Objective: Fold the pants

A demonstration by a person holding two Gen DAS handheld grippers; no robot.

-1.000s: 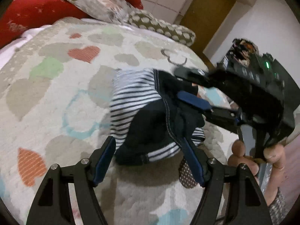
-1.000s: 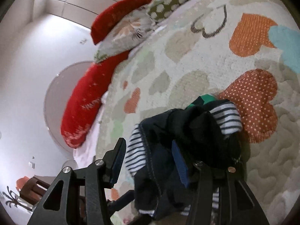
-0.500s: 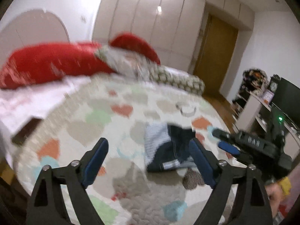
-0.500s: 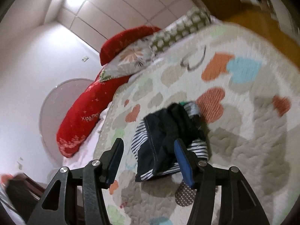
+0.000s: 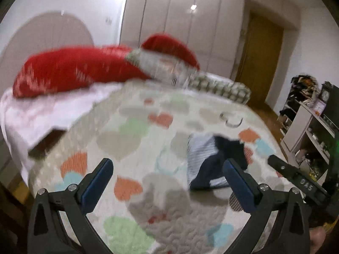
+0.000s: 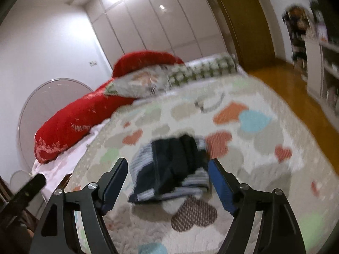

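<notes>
navy-striped folded pants (image 6: 169,167) lie on heart-print quilt (image 6: 243,148); left gripper (image 5: 167,180) and right gripper (image 6: 167,180) both released, clear of cloth.

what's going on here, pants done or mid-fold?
Looks done. The pants lie in a compact folded bundle on the heart-print bedspread. Neither gripper holds them: the left gripper and right gripper both hang open above the bed, clear of the cloth. The frames are motion-blurred.
</notes>
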